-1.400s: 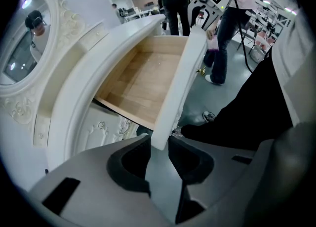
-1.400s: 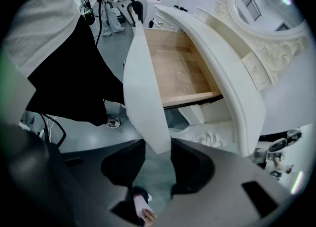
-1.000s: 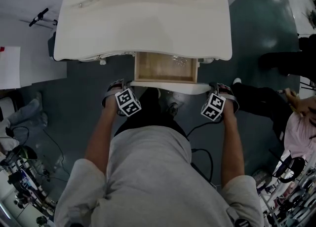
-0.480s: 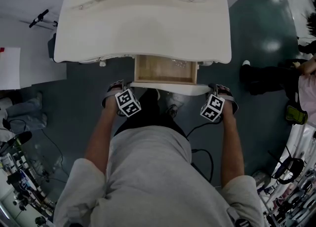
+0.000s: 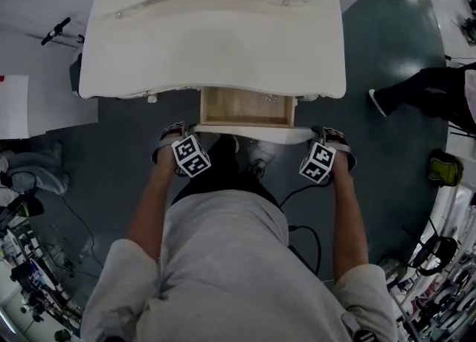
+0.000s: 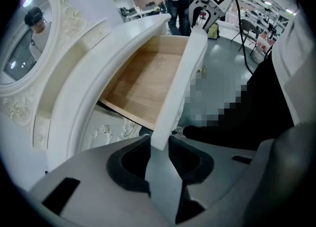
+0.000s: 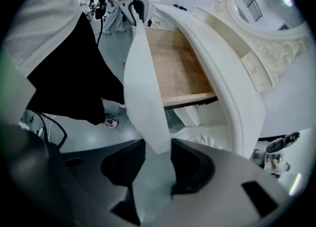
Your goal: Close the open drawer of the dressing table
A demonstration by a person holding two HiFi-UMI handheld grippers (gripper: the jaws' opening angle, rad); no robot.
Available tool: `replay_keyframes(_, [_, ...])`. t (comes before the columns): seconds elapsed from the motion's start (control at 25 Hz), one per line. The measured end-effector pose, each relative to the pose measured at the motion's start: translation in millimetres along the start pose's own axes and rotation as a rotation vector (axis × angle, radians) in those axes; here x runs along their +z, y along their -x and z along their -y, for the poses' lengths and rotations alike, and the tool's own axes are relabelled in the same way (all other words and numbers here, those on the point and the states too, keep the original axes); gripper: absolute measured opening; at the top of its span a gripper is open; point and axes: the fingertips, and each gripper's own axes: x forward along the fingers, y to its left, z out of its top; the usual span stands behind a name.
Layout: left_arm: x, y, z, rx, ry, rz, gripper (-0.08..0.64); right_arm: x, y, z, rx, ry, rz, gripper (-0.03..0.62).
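Note:
The white dressing table [image 5: 212, 43] has its middle drawer [image 5: 248, 106] pulled out, showing a bare wooden bottom [image 6: 143, 80] [image 7: 175, 68]. The white drawer front [image 5: 253, 134] runs between my two grippers. My left gripper [image 5: 178, 134] [image 6: 159, 147] points down over the front's left end, with the panel [image 6: 180, 83] between its dark pads and touching both. My right gripper [image 5: 325, 134] [image 7: 159, 149] clamps the right end of the panel [image 7: 143, 88] the same way. Each gripper view shows the other gripper at the panel's far end.
An ornate oval mirror frame [image 7: 261, 4] rises at the table's back. A bystander's dark legs [image 5: 424, 91] are on the floor at the right. Cables [image 5: 309, 233] trail beside my feet. Stands and gear [image 5: 30, 273] crowd the lower left.
Both grippers stay on the drawer front and the drawer stands about as far out. The bystander at the right has shifted up and away across the floor.

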Motion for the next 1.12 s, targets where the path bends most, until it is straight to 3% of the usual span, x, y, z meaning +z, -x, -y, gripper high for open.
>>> replay_keyframes(1.12, [8.6, -0.1, -10.9, 0.010, 0.005, 0.027, 0.114, -1.1, 0.2, 10.3, 0.010, -0.006, -0.028, 0.164])
